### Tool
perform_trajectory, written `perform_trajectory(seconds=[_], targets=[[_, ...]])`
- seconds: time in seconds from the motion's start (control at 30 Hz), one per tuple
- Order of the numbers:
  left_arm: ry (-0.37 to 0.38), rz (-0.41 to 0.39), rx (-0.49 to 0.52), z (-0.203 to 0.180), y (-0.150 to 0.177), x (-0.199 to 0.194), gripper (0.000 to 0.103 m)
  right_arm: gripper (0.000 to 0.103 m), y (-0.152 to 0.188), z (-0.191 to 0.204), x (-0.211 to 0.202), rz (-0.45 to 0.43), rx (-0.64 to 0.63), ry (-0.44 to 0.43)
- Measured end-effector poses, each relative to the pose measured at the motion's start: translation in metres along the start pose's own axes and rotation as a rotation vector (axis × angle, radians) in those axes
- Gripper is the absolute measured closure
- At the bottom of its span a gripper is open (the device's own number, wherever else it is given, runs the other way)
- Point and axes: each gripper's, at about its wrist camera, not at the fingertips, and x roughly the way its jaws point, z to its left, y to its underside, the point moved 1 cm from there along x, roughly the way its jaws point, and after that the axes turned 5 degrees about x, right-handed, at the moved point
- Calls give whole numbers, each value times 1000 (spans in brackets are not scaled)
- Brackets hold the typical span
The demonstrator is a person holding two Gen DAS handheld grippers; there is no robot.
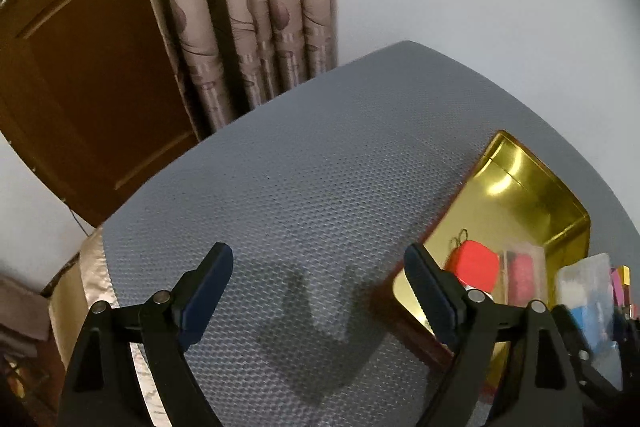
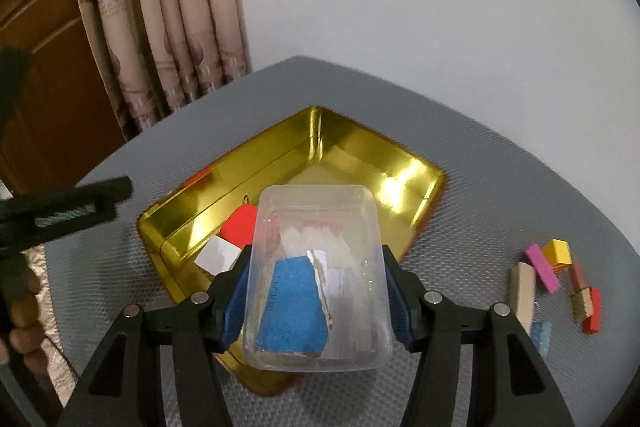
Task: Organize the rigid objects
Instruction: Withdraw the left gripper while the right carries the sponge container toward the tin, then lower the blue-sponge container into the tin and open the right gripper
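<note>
My right gripper (image 2: 316, 291) is shut on a clear plastic box (image 2: 320, 279) with blue and white pieces inside, held over the gold tray (image 2: 416, 183). A red piece (image 2: 240, 227) and a white piece (image 2: 218, 258) lie in the tray. My left gripper (image 1: 318, 291) is open and empty above the grey mat (image 1: 312, 163), left of the gold tray (image 1: 536, 195). The red piece (image 1: 474, 263) and the clear box (image 1: 588, 291) also show in the left wrist view. The left gripper's finger (image 2: 76, 211) shows at the left of the right wrist view.
Several small coloured blocks, pink (image 2: 542, 267), yellow (image 2: 557, 253), wood (image 2: 522, 291) and red (image 2: 593, 311), lie on the mat right of the tray. A curtain (image 1: 248, 11) and a wooden door (image 1: 80, 75) stand behind the table's far left edge.
</note>
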Motion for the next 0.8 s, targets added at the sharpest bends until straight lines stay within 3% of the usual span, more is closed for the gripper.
perform_trajectory(seconds=[0.8], targets=[[11,12,25,-7,3,8,17,43,16,5,56,65,-14,52]])
